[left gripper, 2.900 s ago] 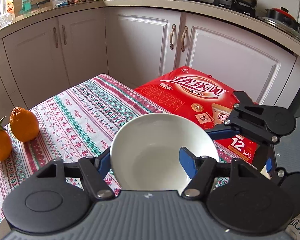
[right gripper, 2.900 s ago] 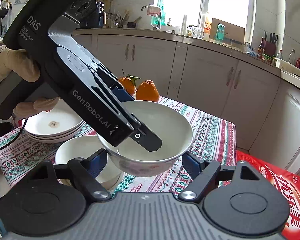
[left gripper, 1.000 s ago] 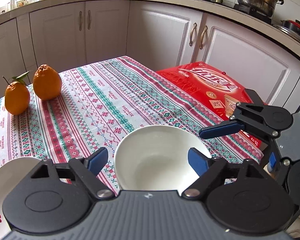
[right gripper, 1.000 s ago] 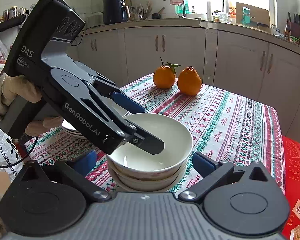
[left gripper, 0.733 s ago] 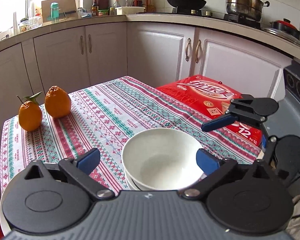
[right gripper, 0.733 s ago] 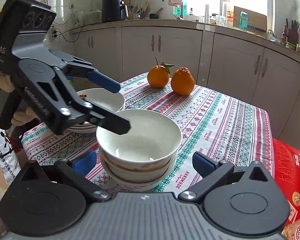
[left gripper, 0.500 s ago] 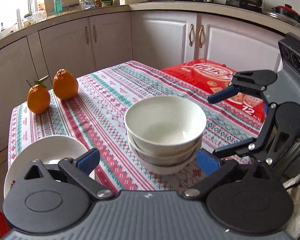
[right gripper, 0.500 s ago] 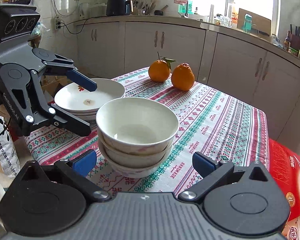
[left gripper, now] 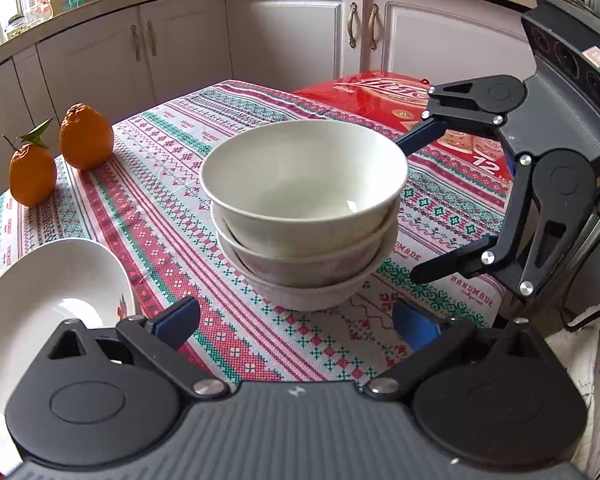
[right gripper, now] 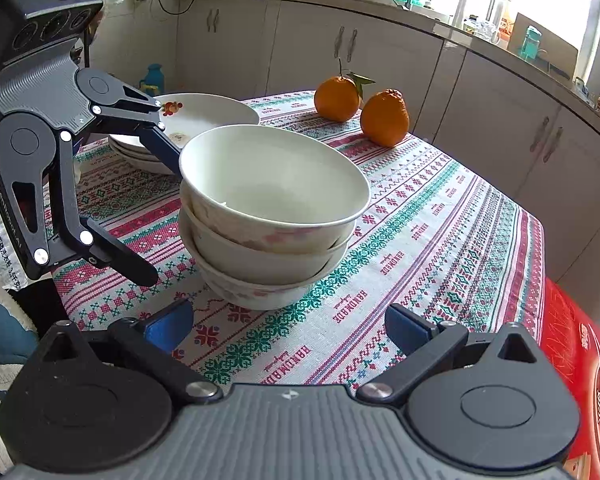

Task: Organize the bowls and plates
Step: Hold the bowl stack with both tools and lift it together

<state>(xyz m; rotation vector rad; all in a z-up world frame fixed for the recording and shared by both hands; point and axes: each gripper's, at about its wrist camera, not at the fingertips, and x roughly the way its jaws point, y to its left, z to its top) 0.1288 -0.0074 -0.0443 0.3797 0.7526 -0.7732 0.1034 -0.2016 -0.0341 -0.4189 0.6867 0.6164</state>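
On tablecloth (left gripper: 148, 216): stacked bowls (left gripper: 304, 216) (three).

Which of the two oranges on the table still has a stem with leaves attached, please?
The rounder orange, beside the plates: green leaves sprout from its top. The bumpy orange next to it has none.

Three stacked glossy white ceramic bowls (left gripper: 304, 208) sit on woven patterned cloth (left gripper: 228, 332), framed by my matt black plastic fingers (left gripper: 176, 322) with blue pads.
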